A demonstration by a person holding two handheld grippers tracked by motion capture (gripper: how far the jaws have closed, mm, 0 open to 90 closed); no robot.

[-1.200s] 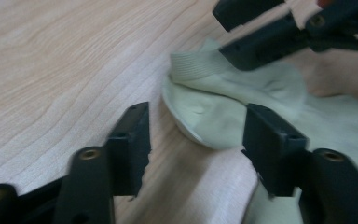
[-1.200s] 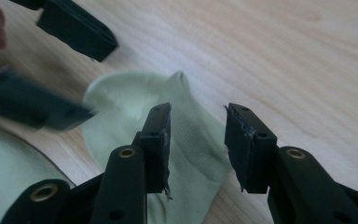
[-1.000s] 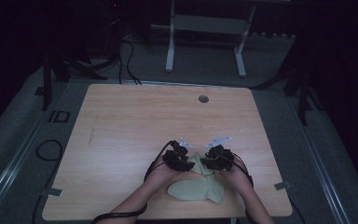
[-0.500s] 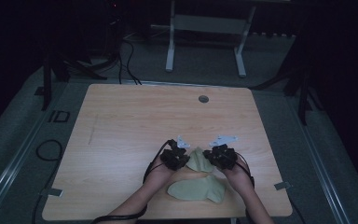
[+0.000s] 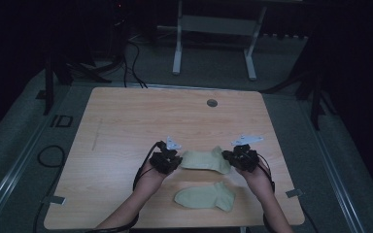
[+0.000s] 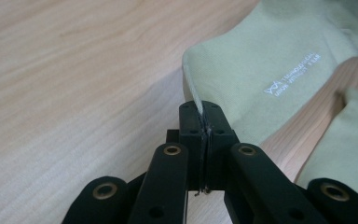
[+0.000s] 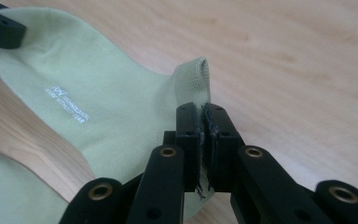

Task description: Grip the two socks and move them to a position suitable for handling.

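Observation:
Two pale green socks are on the wooden table [image 5: 126, 121]. The far sock [image 5: 205, 159] is stretched between my two grippers. My left gripper [image 5: 171, 160] is shut on its toe end [image 6: 196, 100]. My right gripper [image 5: 233, 156] is shut on its cuff [image 7: 193, 84]. White lettering [image 6: 292, 79] shows on this sock [image 7: 98, 107]. The second sock [image 5: 205, 196] lies flat nearer the front edge, between the person's forearms, and shows at the right edge [image 6: 349, 149] of the left gripper view.
A round grommet [image 5: 211, 103] sits near the table's far edge. A white desk frame [image 5: 213, 29] stands on the floor beyond. Cables [image 5: 48, 155] lie on the floor left of the table.
Both grippers have moved apart and slightly away from the person, pulling one sock off the other and stretching it out. The second sock now lies uncovered near the front edge.

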